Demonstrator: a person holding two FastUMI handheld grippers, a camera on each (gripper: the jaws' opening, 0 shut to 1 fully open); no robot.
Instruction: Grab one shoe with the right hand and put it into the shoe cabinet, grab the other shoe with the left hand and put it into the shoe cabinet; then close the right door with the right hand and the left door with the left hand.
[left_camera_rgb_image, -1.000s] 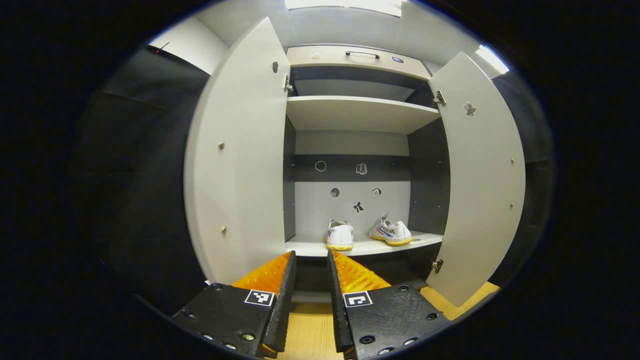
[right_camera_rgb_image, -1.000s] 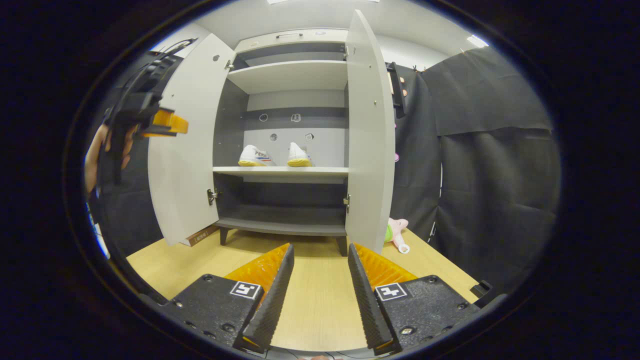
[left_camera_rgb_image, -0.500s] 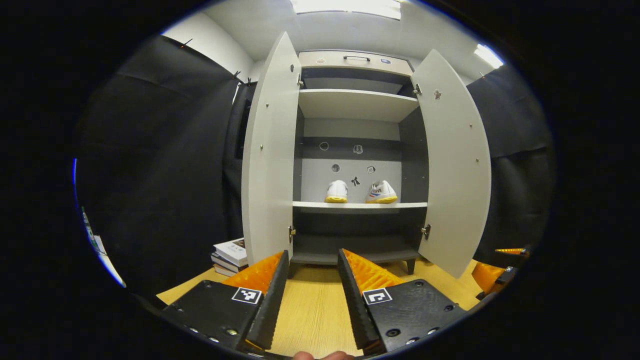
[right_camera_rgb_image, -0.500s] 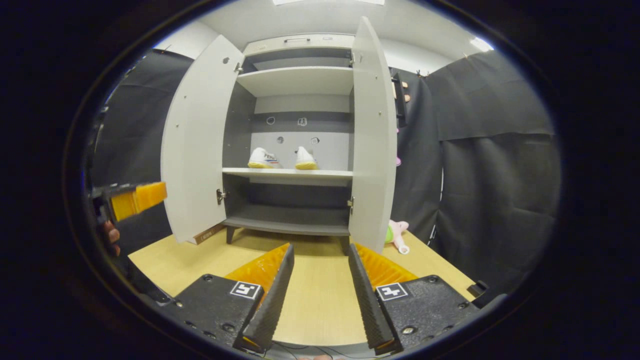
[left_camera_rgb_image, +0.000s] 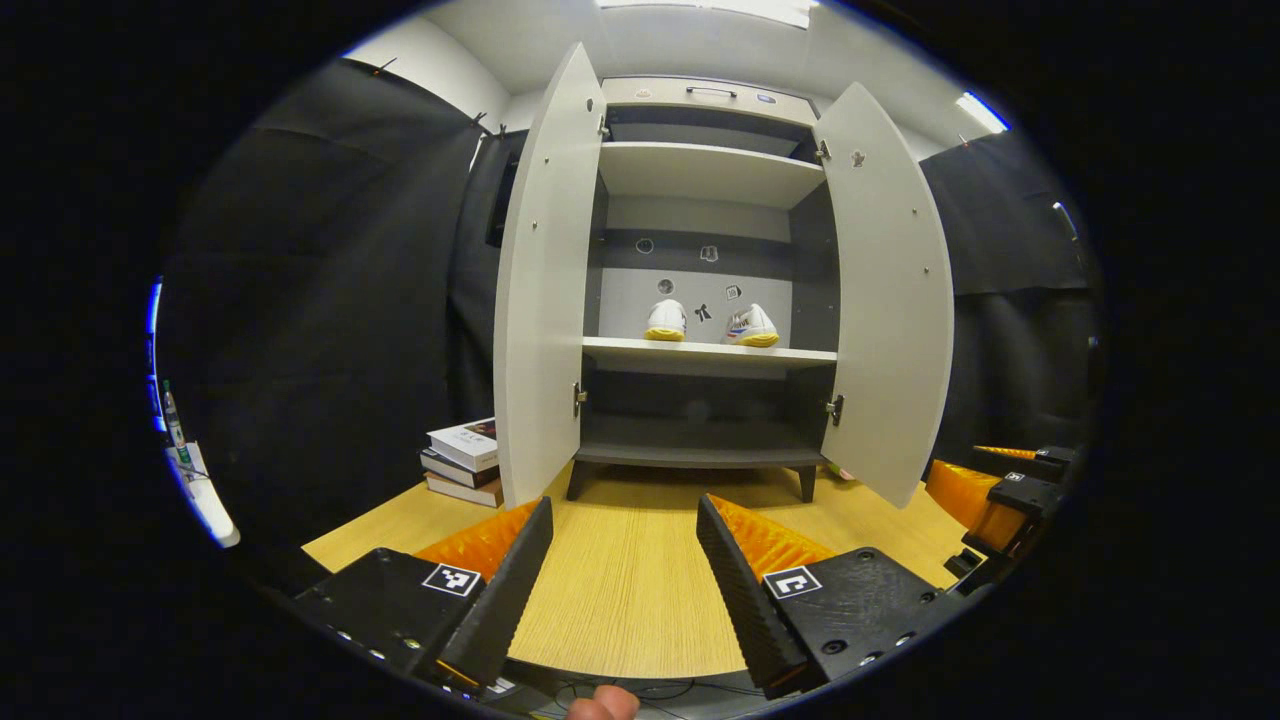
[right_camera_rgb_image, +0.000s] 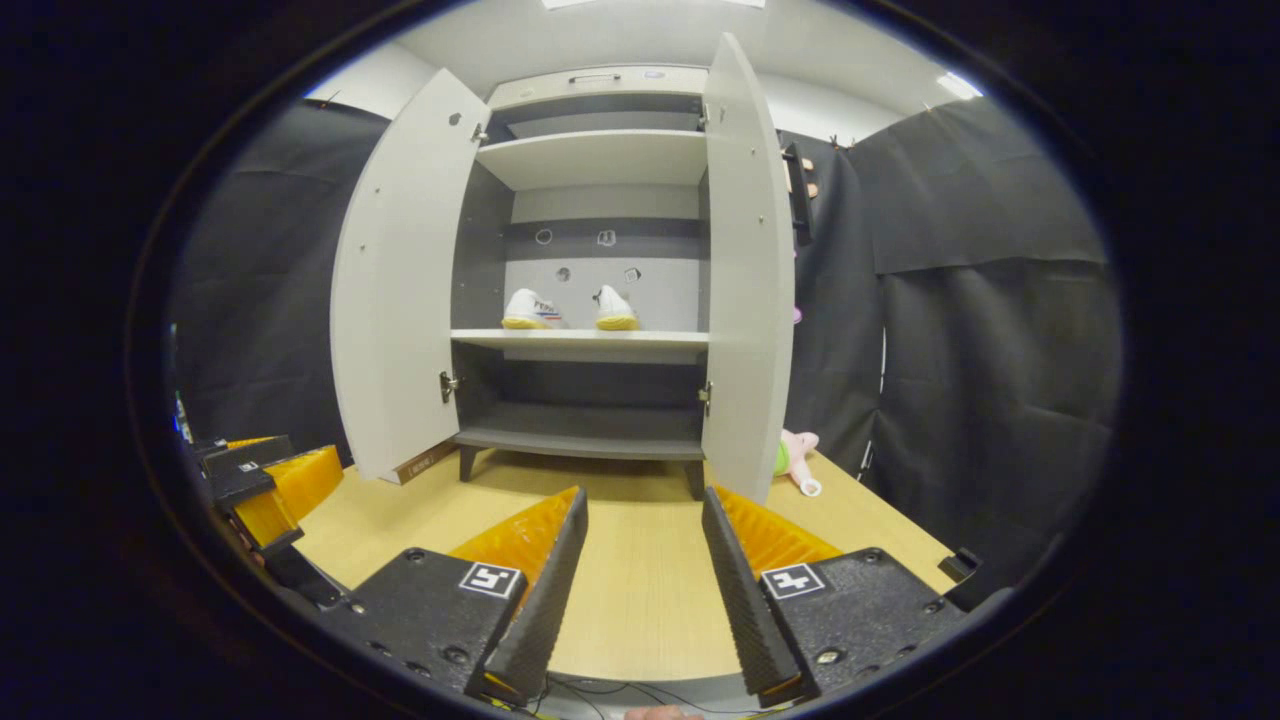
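Left gripper view: shoes (left_camera_rgb_image: 708, 325) on shelf, well beyond tool (left_camera_rgb_image: 620, 590) (spread).

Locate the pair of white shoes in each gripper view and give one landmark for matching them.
Left gripper view: pair of white shoes on the middle shelf, above picture centre.
Right gripper view: same pair on that shelf, left of centre.
Shared landmark: the stickers on the cabinet's back wall above the shoes.
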